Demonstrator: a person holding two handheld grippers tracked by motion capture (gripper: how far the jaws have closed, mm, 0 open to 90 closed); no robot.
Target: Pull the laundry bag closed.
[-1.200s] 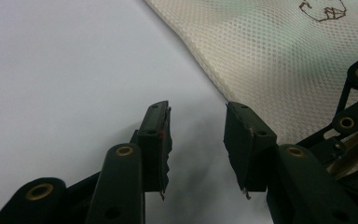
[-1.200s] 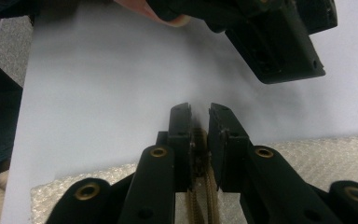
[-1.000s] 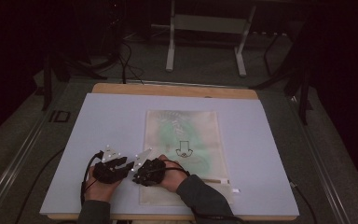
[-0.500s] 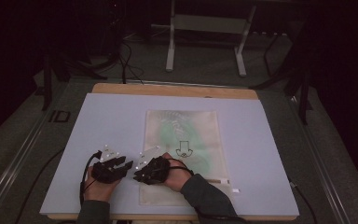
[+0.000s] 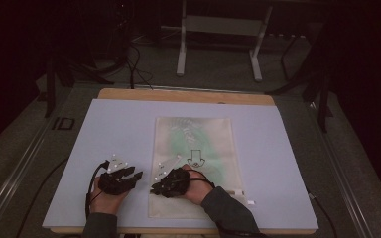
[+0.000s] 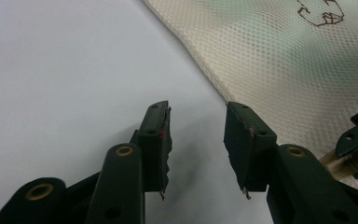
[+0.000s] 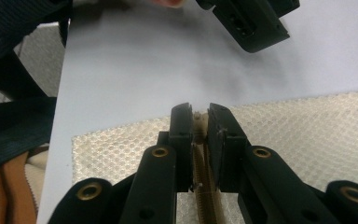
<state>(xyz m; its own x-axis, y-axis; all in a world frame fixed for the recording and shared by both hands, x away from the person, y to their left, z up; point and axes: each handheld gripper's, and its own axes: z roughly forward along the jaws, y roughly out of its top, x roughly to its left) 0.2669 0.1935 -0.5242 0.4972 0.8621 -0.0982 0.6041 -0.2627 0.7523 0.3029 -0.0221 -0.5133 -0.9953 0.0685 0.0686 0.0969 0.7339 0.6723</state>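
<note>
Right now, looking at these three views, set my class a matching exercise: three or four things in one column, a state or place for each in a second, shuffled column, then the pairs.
Things
1. left gripper
2. right gripper
3. mesh bag
4. table

States or places
A. lies flat on the table, arrow drawn on it
B. jaws apart, nothing between them
C. covered by a pale sheet
D. jaws closed on the bag's zipper at its edge

Pairs: 1-B, 2-D, 3-A, 4-C
</note>
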